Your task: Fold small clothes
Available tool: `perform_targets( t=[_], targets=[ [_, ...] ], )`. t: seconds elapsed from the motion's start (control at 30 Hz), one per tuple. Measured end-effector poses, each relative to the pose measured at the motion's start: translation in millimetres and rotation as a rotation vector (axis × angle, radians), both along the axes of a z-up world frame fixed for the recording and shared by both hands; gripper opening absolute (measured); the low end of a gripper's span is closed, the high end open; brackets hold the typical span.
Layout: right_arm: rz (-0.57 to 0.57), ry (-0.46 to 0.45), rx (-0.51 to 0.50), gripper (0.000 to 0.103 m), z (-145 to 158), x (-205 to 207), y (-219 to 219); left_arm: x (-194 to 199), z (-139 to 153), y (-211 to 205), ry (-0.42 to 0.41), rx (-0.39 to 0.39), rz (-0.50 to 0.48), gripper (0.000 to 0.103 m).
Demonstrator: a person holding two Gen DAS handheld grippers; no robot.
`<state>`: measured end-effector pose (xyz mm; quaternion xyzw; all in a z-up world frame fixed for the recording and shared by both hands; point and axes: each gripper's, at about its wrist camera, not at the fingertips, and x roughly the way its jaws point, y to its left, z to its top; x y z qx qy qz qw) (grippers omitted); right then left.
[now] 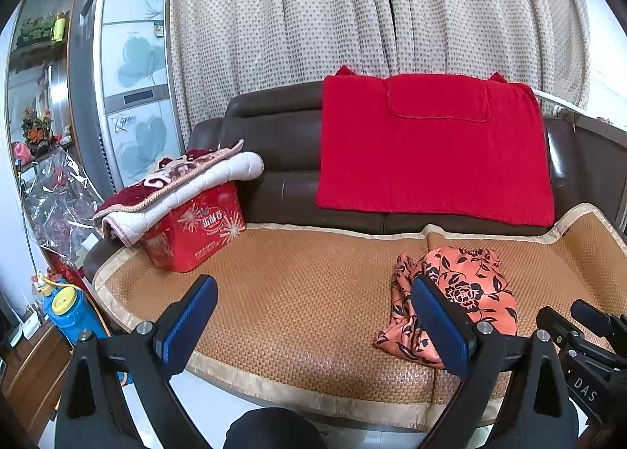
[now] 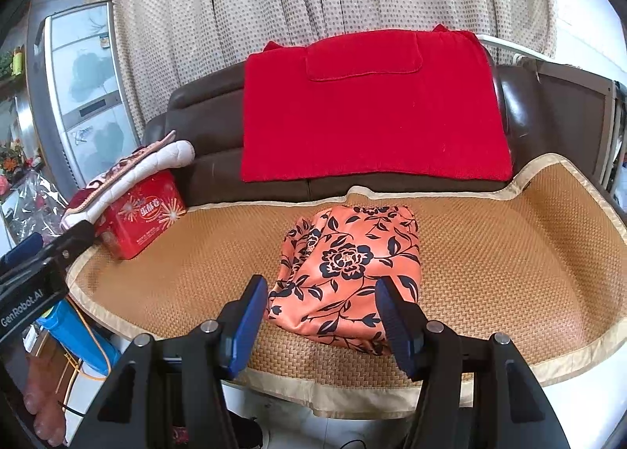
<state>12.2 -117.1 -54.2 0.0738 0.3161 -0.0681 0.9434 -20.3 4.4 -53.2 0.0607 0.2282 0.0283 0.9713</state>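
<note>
An orange garment with a black flower print (image 2: 348,272) lies folded in a loose bundle on the woven mat (image 2: 509,253) that covers the sofa seat. It also shows in the left wrist view (image 1: 466,292), to the right. My right gripper (image 2: 319,315) is open and empty, held just in front of the garment's near edge. My left gripper (image 1: 313,315) is open and empty, over the mat to the left of the garment. The right gripper's body shows at the edge of the left wrist view (image 1: 588,355).
A red tin box (image 1: 196,229) with a folded quilt (image 1: 172,186) on top stands at the mat's left end. A red towel (image 1: 431,147) hangs over the brown sofa back. A blue and yellow jug (image 1: 70,311) stands on the floor at the left.
</note>
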Motion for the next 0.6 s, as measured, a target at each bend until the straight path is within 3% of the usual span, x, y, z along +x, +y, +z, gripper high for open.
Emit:
perform_targets(
  t=[0.6],
  targets=[
    [-0.027,-0.013,0.006,0.061,7,-11,-4,-16,9,-11,-0.023,0.027,-0.037,0.099]
  ],
)
